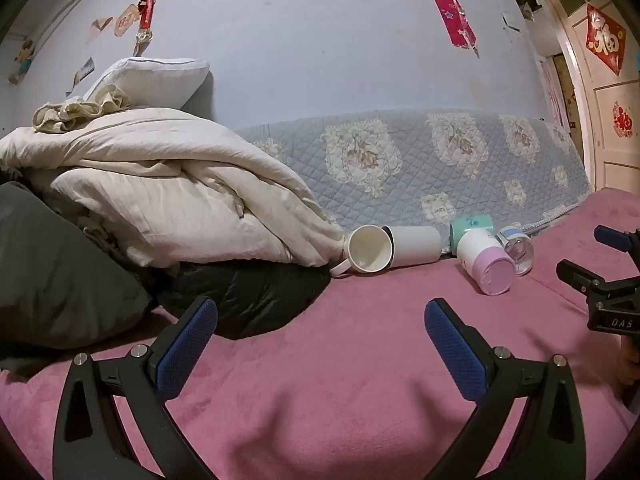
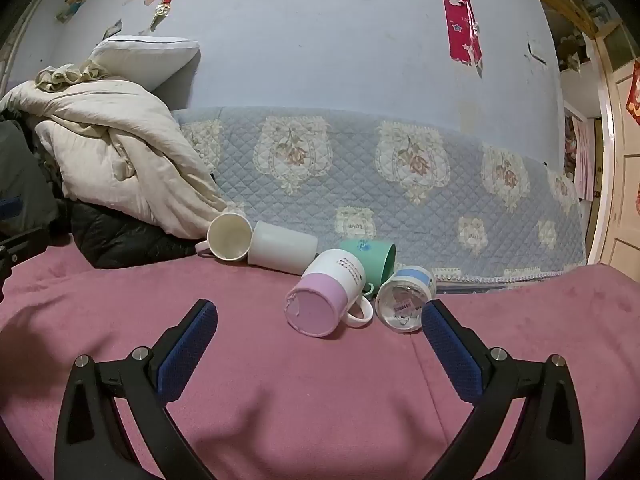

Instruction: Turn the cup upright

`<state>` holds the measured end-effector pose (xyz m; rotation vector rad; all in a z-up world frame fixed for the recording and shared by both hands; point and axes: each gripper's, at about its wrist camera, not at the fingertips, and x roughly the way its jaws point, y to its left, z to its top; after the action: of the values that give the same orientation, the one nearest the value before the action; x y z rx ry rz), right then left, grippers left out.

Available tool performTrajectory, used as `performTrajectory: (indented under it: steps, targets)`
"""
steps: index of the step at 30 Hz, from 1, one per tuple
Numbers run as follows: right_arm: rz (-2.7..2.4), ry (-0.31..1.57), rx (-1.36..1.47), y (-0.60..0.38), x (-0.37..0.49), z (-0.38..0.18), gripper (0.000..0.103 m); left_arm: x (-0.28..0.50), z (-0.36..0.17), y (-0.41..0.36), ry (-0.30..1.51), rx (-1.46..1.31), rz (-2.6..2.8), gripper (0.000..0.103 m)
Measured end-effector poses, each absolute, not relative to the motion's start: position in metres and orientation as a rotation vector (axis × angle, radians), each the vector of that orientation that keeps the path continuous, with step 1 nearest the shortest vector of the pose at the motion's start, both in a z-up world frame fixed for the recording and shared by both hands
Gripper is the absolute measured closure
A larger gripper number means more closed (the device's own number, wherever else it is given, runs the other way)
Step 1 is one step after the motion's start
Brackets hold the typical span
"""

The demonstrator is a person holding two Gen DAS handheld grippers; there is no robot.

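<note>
green plastic mug (image 2: 370, 254): mostly hidden behind pink-based white mug (image 2: 326, 294)
right gripper (image 1: 608, 276): cut off, 3 o'clock edge

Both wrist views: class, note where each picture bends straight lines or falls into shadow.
Left wrist view: the quilted cover's top edge bows, corners go black. Right wrist view: same bowing, and a soft shadow darkens the pink blanket between the jaws.

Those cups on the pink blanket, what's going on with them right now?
Five cups lie tipped over on the pink blanket: a cream mug, a white cylindrical cup, a white mug with a lilac base, a teal mug and a clear cup with a blue band. The left gripper and right gripper are both open, short of the cups, holding nothing.
</note>
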<state>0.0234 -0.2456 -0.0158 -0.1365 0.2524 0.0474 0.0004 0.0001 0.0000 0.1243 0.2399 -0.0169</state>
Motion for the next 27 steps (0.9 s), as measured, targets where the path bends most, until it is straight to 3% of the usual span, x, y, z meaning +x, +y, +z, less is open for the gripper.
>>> performTrajectory:
  steps: [27]
  targets:
    - [0.047, 0.251, -0.126, -0.2488, 0.0249, -0.0174, 0.000, 0.0013, -0.0023, -0.0017, 0.246, 0.122, -0.032, 0.000]
